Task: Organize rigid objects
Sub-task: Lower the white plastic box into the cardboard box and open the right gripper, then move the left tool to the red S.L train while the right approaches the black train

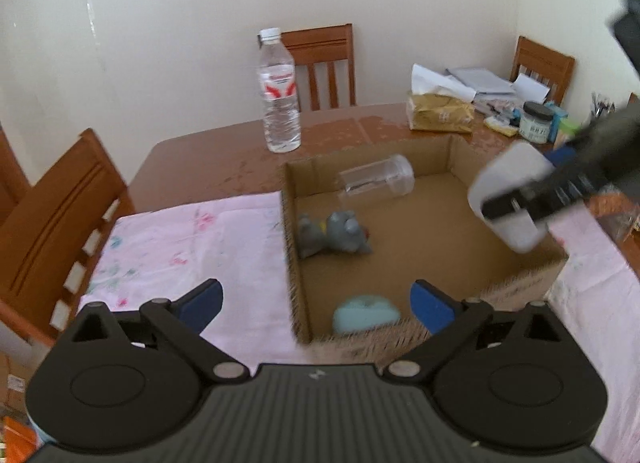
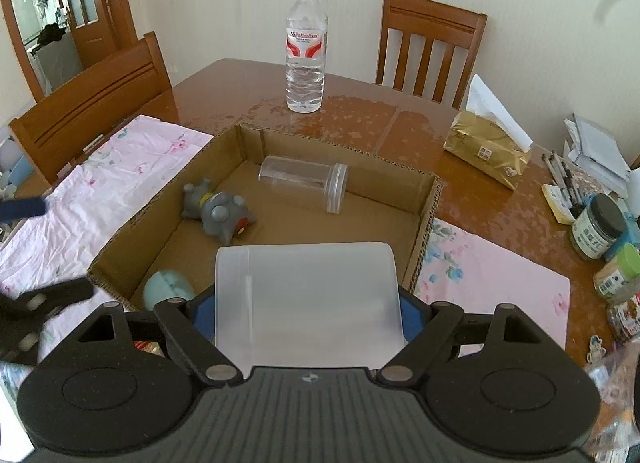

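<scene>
A shallow cardboard box lies on the table. In it are a clear plastic jar on its side, a grey toy figure and a pale blue rounded object. My right gripper is shut on a translucent white container and holds it above the box's near right part. My left gripper is open and empty, over the box's near left corner.
A water bottle stands beyond the box. A gold tissue pack, jars, pens and papers crowd the right side. A pink floral cloth lies under the box. Wooden chairs surround the table.
</scene>
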Available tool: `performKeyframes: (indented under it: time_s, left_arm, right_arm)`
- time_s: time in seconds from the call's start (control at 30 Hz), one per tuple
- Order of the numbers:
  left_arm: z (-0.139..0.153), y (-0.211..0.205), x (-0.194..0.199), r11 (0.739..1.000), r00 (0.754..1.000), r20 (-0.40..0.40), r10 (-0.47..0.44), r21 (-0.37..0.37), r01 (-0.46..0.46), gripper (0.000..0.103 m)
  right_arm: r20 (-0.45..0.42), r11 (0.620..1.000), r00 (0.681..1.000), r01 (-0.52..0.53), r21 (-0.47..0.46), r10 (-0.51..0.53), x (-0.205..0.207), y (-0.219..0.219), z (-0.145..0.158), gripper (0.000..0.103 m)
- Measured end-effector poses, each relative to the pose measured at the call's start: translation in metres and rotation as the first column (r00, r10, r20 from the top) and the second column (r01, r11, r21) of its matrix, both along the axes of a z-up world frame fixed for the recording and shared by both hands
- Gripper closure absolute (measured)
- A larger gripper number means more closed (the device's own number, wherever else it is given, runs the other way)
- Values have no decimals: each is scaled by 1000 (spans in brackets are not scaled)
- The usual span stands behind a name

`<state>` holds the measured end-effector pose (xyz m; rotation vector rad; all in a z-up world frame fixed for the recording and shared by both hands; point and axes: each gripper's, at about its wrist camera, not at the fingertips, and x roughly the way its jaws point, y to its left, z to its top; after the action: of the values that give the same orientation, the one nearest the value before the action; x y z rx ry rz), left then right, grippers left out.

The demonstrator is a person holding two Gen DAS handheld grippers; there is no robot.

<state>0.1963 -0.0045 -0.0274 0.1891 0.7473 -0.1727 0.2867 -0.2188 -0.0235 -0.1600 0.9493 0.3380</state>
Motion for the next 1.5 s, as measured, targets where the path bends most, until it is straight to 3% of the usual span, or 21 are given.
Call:
performKeyframes:
  time_s: [0.3, 0.37, 0.43, 0.57, 0.83, 1.2, 1.33, 1.5]
  left_arm:
    - [-3, 23, -30, 996, 997, -16, 73, 56, -72, 3]
    - [-3, 28, -33, 994, 995, -19, 96, 53, -95, 3]
    - [-3, 32, -35, 993, 994, -14, 111, 54, -110, 3]
    - [-4, 39, -36, 991, 992, -22, 123, 50, -122, 3]
    - [-6, 44, -39, 994, 994, -23, 104, 36, -103, 3]
    - [-11, 50, -38, 998, 998, -38, 54, 35, -53, 3]
    - [-12, 53, -39, 999, 998, -41, 40, 26, -39, 3]
    - [-17, 57, -42, 999, 998, -55, 34, 17, -33, 3]
  right_arm:
    - [5, 998, 1000, 16, -64, -16, 46, 19, -13, 16]
    - [40, 995, 999, 33, -93, -30, 53, 24, -16, 11]
    - [50, 995, 998, 44, -89, -40, 58, 26, -17, 1]
    - [62, 995, 997, 60, -78, -56, 55, 25, -12, 0]
    - [69, 991, 991, 115, -65, -110, 27, 16, -1, 0]
    - [89, 969, 967, 243, -44, -239, -44, -5, 13, 0]
    - [62, 949, 949, 311, -45, -308, -70, -10, 3, 0]
    - [-22, 938, 939, 340, -73, -342, -85, -3, -31, 0]
